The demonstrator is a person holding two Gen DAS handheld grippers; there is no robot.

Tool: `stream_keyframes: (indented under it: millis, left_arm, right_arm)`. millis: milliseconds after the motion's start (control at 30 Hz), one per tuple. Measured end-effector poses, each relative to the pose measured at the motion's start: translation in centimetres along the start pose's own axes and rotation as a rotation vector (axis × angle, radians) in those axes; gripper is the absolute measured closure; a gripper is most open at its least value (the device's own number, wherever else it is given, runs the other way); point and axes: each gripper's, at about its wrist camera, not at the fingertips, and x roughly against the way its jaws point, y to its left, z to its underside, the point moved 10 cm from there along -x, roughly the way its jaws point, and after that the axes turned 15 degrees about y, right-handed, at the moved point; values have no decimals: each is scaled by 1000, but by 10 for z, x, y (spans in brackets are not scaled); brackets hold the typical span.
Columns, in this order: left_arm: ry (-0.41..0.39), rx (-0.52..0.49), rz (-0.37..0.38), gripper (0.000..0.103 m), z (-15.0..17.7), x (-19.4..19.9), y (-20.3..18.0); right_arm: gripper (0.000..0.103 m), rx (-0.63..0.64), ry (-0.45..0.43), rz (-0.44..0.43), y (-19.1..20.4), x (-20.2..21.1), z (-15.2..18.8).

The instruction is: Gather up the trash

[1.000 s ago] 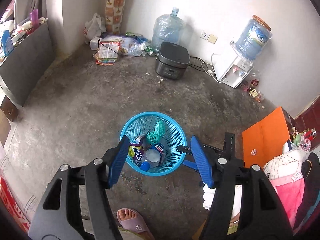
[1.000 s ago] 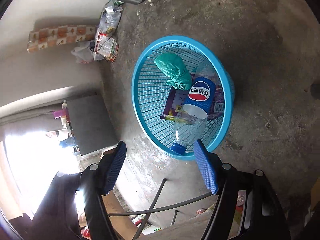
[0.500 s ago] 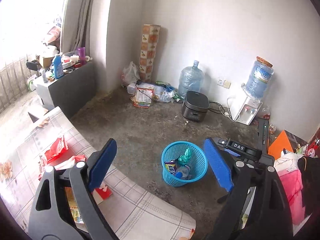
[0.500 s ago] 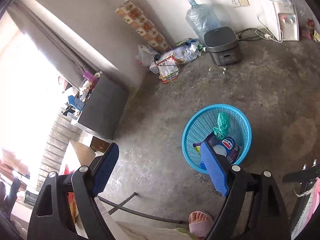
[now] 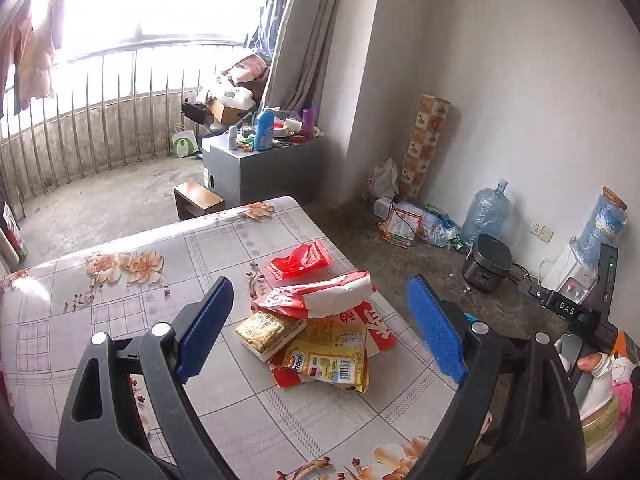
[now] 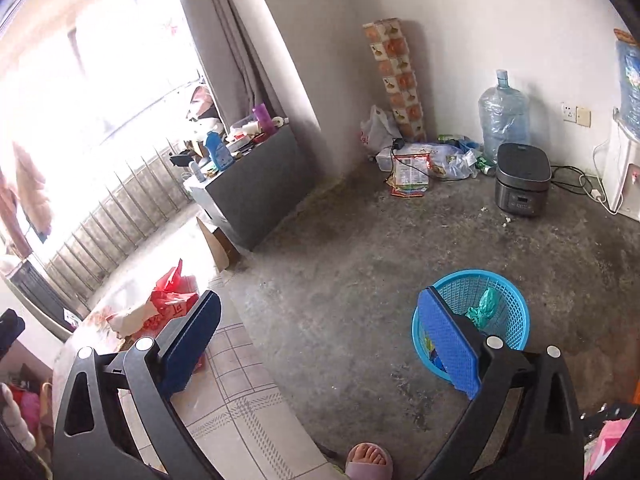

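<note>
Hovering left gripper (image 5: 320, 324) – spread, empty | wrapper pile (image 5: 316, 336) mid-frame on table (image 5: 120, 300) | right gripper (image 6: 320, 340) spread, just opening, empty | risk – loose wrappers slide apart, pinch lifts only one

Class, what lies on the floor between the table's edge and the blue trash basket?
Bare concrete floor lies between the table and the blue trash basket, as the right wrist view shows.

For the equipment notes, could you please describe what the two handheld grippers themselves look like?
Both the left gripper and the right gripper look alike: black plastic arms with triangular cut-outs, silver round pivot bolts, and flat blue textured pads on the fingers. The left view also shows a black bar marked "DAS" with a small green light.
</note>
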Motion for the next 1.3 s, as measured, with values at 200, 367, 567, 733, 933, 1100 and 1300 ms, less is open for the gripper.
stream_keyframes:
  millis: [200, 367, 567, 733, 933, 1100, 1300]
  left_arm:
    - [8, 126, 5, 18, 17, 7, 54]
    - [55, 175, 67, 19, 31, -16, 71]
    - [116, 240, 177, 34, 14, -70, 87]
    - [184, 185, 236, 47, -37, -137, 92]
    - [356, 1, 277, 57, -69, -231, 61]
    - [562, -101, 244, 86, -36, -287, 46]
    - [562, -121, 270, 98, -8, -268, 40]
  right_arm:
    - [7, 20, 100, -184, 40, -17, 11]
    - [12, 69, 213, -340, 94, -44, 22]
    - [26, -18, 390, -478, 126, -102, 19]
    - [29, -79, 461, -492, 138, -155, -5]
    - [29, -34, 526, -442, 160, -198, -9]
    - [29, 1, 566, -414, 168, -213, 5]
    - [39, 56, 555, -403, 177, -201, 16]
